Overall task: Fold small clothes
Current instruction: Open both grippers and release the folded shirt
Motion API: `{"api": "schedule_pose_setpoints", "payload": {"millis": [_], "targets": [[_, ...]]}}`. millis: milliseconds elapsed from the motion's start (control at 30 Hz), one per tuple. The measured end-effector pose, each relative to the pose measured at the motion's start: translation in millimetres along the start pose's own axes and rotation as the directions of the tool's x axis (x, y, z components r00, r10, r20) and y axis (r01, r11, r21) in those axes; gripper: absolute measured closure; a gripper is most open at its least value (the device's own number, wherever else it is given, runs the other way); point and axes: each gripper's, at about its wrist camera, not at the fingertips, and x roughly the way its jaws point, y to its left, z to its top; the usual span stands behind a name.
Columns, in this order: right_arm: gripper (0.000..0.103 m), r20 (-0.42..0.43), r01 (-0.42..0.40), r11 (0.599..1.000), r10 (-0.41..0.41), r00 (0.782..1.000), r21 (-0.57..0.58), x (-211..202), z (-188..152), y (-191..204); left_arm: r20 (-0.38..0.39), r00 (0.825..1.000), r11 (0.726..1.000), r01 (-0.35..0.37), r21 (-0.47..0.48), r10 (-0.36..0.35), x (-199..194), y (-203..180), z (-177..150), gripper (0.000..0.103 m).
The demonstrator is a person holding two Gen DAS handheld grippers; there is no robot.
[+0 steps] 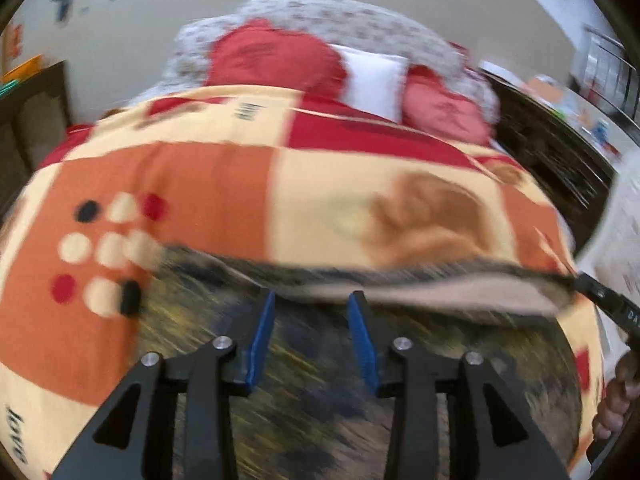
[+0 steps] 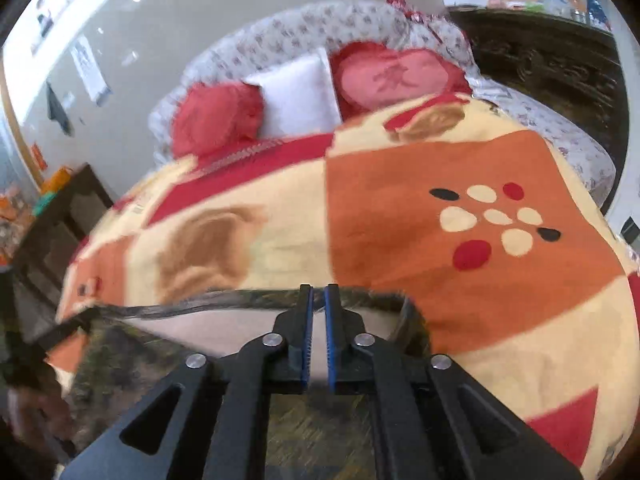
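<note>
A small dark mottled garment (image 1: 320,384) with a pale beige inside lies on the patterned bedspread (image 1: 224,184). My left gripper (image 1: 312,300) is open above the garment, its blue pads apart near the folded far edge. My right gripper (image 2: 319,292) is shut on the garment's (image 2: 192,340) far edge, holding the hem so the beige lining (image 2: 224,328) shows. In the left wrist view the right gripper's black finger (image 1: 604,292) shows at the garment's right corner. Both views are blurred by motion.
The bed carries an orange, cream and red bedspread (image 2: 440,184). Red cushions (image 2: 216,116) and a white pillow (image 2: 296,96) lie at the floral headboard (image 1: 340,16). Dark wooden furniture (image 2: 552,64) stands beside the bed, another piece (image 1: 28,128) on the other side.
</note>
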Motion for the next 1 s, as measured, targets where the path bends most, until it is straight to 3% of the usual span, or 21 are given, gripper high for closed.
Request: {"api": "schedule_pose_setpoints", "payload": {"millis": [133,267,333,367,400,500,567,633,700,1000], "targets": [[0.087,-0.175,-0.034,0.995,0.018,0.984,-0.092,15,-28,27,-0.017,1.0,0.993,-0.019,0.114,0.022,13,-32,-15,0.06],[0.087,-0.285,0.042,0.995,-0.065,0.956,-0.087,52,-30,19,-0.068,0.995,0.995,-0.065,0.074,0.07,39,-25,-8,0.06],[0.087,-0.214,0.037,0.998,-0.048,0.976,-0.054,61,-14,10,-0.073,0.995,0.998,-0.064,0.025,0.066,48,-16,-3,0.058],[0.087,-0.177,0.062,0.997,-0.068,0.982,-0.039,63,-5,5,-0.063,0.996,0.998,-0.067,-0.002,0.066,50,-11,-1,0.052],[0.087,-0.151,0.089,0.996,-0.089,0.984,-0.007,65,3,-3,-0.061,0.996,0.997,-0.071,-0.018,0.069,53,-8,-3,0.045],[0.087,-0.147,0.134,0.99,-0.125,0.981,0.053,67,8,-9,-0.061,0.994,0.996,-0.088,-0.018,0.086,60,-8,-9,0.042],[0.087,-0.125,0.107,0.994,-0.106,0.986,-0.003,65,3,4,-0.06,0.993,0.995,-0.103,-0.003,0.103,62,-10,-9,0.04],[0.085,-0.11,0.146,0.984,-0.157,0.981,-0.1,71,-9,20,-0.06,0.993,0.994,-0.105,-0.003,0.104,62,-11,-10,0.039],[0.082,-0.065,0.173,0.977,-0.182,0.981,-0.124,75,-17,20,-0.059,0.993,0.995,-0.103,-0.008,0.102,63,-10,-10,0.039],[0.08,-0.064,0.1,0.993,-0.103,0.993,-0.056,83,-19,3,-0.053,0.991,0.992,-0.123,-0.005,0.123,64,-13,-13,0.035]]}}
